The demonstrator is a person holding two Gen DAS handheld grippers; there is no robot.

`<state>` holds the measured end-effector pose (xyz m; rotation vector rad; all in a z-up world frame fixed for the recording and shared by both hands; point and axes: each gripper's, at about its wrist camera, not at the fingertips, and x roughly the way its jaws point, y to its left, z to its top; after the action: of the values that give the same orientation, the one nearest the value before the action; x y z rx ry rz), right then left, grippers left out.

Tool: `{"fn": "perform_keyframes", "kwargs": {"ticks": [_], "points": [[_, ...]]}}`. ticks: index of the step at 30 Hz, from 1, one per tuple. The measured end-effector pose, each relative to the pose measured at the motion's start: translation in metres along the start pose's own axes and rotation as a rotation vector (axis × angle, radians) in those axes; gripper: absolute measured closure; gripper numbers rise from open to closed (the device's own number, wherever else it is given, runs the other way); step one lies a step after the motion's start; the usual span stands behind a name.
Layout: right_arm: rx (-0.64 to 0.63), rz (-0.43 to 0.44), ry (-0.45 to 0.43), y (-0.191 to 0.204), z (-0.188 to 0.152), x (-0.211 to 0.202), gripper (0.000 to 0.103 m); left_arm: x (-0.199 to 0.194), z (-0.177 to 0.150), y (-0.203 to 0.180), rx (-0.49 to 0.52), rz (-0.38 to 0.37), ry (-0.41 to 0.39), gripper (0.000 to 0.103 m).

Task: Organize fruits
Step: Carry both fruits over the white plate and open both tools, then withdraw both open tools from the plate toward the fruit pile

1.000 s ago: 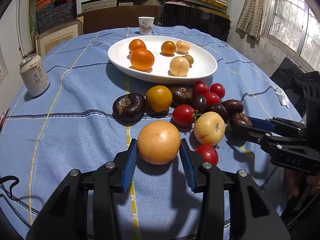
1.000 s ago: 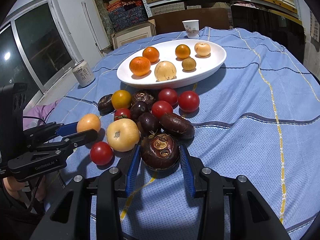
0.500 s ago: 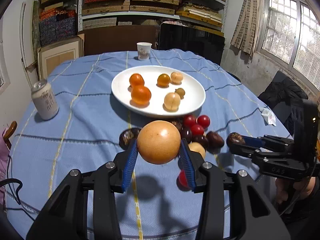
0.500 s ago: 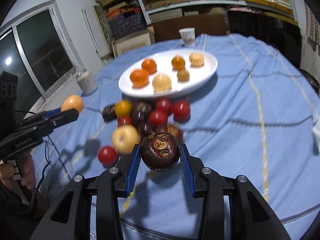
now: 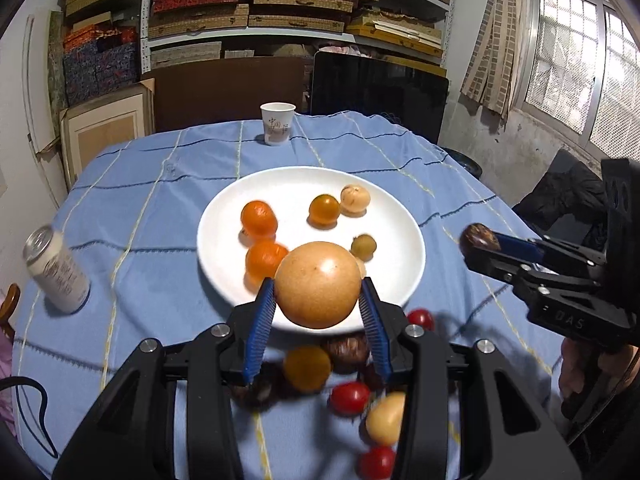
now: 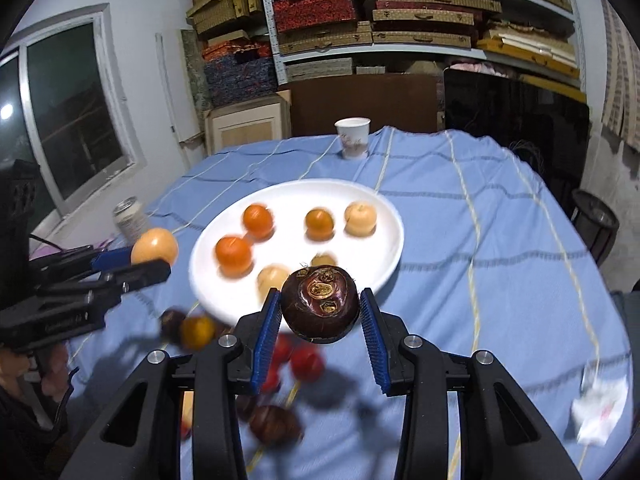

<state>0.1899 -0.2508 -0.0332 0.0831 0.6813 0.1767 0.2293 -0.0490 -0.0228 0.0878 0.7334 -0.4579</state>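
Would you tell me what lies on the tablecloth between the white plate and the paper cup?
Nothing: in both wrist views, bare blue tablecloth separates the white plate from the paper cup.

- Ribbed blue pads line the matt black plastic fingers [image 5: 264,320].
- Between them: smooth, faintly glossy orange fruit [image 5: 317,285].
- Beyond them: glossy white plate [image 5: 404,236] on woven blue tablecloth [image 5: 132,200].

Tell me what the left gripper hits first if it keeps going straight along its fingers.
Probably the white plate: the left gripper, shut on the large orange fruit, points down at its near half. Depth is unclear, so an orange lying there could come first.
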Motion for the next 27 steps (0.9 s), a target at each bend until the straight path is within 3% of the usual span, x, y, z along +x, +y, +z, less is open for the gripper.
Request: {"fn": "perform_keyframes", "kwargs": {"ticks": [5,10,13,15,17,19,20,24,27], "points": [[-0.024,-0.070,0.019,-0.009,0.037,0.053,0.063,0.055,0.032,-0.001,-0.005,-0.031,0.057,0.061],[-0.047,-0.077,0.049,-0.015,0.050,0.091,0.062,0.097,0.044,0.004,-0.013,-0.024,0.114,0.061],[-0.059,-0.087,0.036,-0.014,0.052,0.094,0.046,0.104,0.044,0.009,-0.040,-0.025,0.135,0.061],[-0.062,-0.083,0.025,-0.012,0.050,0.088,0.045,0.098,0.043,0.012,-0.061,-0.041,0.123,0.060],[-0.058,-0.090,0.016,-0.011,0.046,0.077,0.045,0.086,0.042,0.013,-0.072,-0.032,0.093,0.046],[-0.042,-0.084,0.009,-0.011,0.040,0.062,0.045,0.063,0.040,0.012,-0.085,-0.024,0.029,0.019],[-0.036,-0.078,0.005,-0.010,0.036,0.054,0.045,0.050,0.039,0.010,-0.080,-0.026,-0.008,0.016],[-0.020,-0.054,-0.005,-0.004,0.012,0.019,0.044,0.016,0.029,0.003,-0.061,-0.030,-0.037,0.014],[0.015,-0.023,-0.008,-0.001,-0.017,-0.008,0.040,-0.007,0.002,-0.004,-0.010,-0.035,-0.016,0.014]]}}
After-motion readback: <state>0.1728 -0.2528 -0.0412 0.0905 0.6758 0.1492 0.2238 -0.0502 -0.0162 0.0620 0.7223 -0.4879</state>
